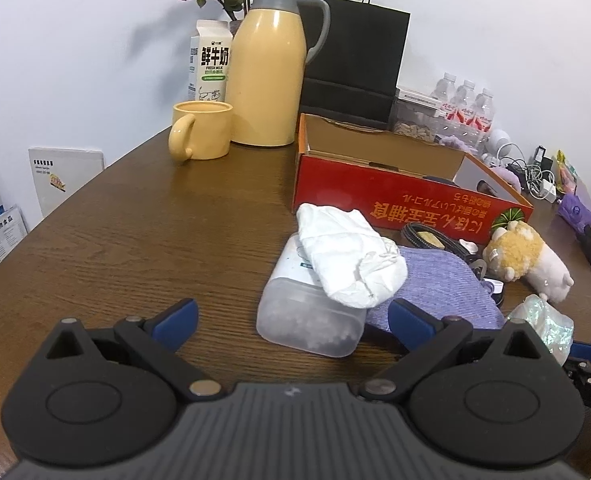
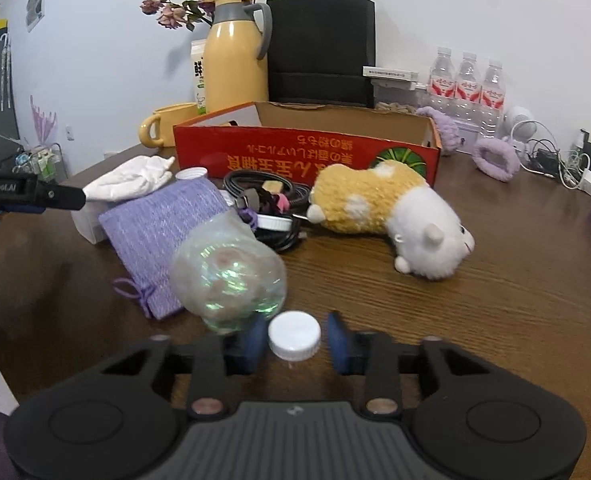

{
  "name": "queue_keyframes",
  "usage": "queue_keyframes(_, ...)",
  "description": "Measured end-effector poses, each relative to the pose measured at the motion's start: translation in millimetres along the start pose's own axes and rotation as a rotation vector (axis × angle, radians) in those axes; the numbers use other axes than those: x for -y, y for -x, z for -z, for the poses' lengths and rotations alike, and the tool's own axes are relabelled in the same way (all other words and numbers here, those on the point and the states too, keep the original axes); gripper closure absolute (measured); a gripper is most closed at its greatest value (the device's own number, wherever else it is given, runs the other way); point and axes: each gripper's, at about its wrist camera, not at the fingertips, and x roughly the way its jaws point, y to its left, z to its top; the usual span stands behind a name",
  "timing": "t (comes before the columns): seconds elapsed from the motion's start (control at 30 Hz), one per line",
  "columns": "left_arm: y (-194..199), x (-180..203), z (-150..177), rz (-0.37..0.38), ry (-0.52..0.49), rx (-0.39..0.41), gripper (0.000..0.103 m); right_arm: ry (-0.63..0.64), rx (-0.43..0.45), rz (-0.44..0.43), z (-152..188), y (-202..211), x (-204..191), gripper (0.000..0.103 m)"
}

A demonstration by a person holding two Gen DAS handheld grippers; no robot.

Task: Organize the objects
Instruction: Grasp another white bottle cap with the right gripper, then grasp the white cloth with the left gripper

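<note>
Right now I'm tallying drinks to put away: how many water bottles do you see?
3, standing in one row at the back right of the table by the wall: left bottle, middle bottle, right bottle. More may be hidden behind the red box.

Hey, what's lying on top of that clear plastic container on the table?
A crumpled white cloth lies on the clear plastic container, draping onto the purple knit pouch beside it. The cloth hides much of the container's lid; the whitish contents are too blurred to identify.
</note>
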Motion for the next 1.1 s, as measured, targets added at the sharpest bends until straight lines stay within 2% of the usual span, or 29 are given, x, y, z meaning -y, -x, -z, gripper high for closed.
queue_keyframes(0.33, -3.0, 0.4, -0.3, 0.002, -0.004, -0.004, 0.0, -0.046, 0.027, 0.03, 0.5, 6.5, 11.2, 0.076)
queue_keyframes(0.67, -16.0, 17.6, -17.3, 0.013, -0.033, 0.017, 0.0, -0.058, 0.096, 0.071, -19.1, 5.7, 25.4, 0.076)
queue_keyframes(1.1, -60.1, 48.5, -35.8, -0.034, -0.138, -0.065, 0.0, -0.055, 0.13, 0.047, -36.2, -8.1, 22.7, 0.076)
